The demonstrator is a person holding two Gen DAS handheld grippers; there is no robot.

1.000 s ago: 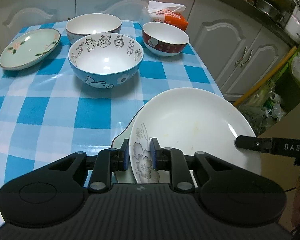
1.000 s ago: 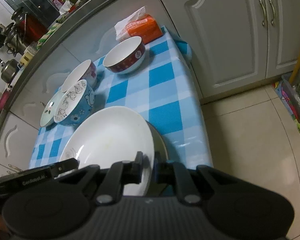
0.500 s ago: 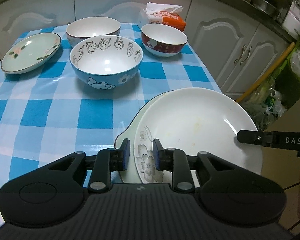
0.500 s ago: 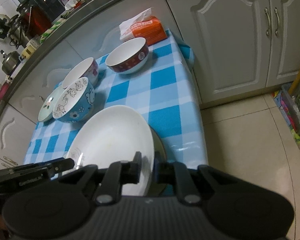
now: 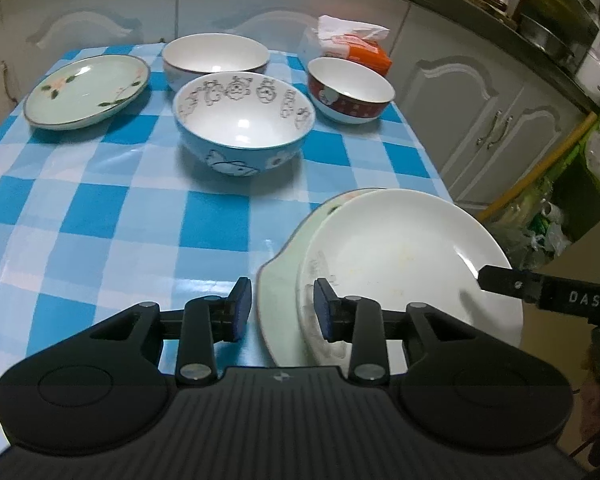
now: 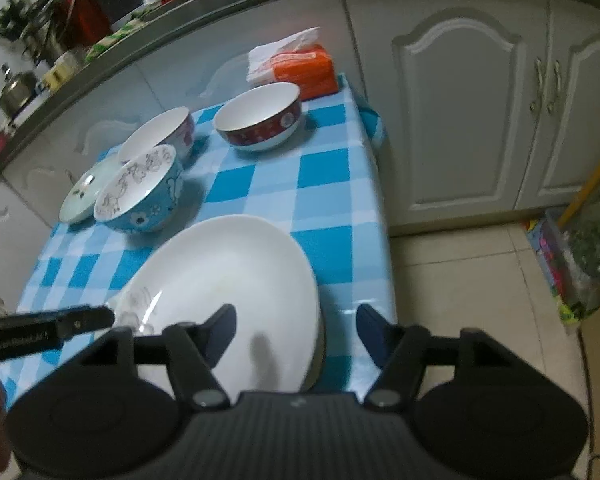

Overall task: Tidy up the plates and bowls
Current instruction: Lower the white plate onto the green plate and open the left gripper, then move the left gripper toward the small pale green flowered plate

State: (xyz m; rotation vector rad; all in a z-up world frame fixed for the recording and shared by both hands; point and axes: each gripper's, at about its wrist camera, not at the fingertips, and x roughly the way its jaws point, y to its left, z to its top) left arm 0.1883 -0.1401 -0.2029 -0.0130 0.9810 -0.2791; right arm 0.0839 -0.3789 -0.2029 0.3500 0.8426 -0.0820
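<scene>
The surface is being covered by a blue-checked cloth and is being hemmed in by grey cabinets. A white plate is lying on a pale green plate at its near right corner. The left claw is being spread, both rims between its pads; the right claw is being opened around the white plate's edge. The green plate is being mostly hidden.

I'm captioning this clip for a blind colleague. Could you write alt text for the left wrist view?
The left gripper, fingers opening, straddles the near rims of a white plate stacked on a pale green plate on a blue checked tablecloth. Beyond stand three bowls and another green plate; the right gripper's tip reaches the white plate's right edge.
</scene>
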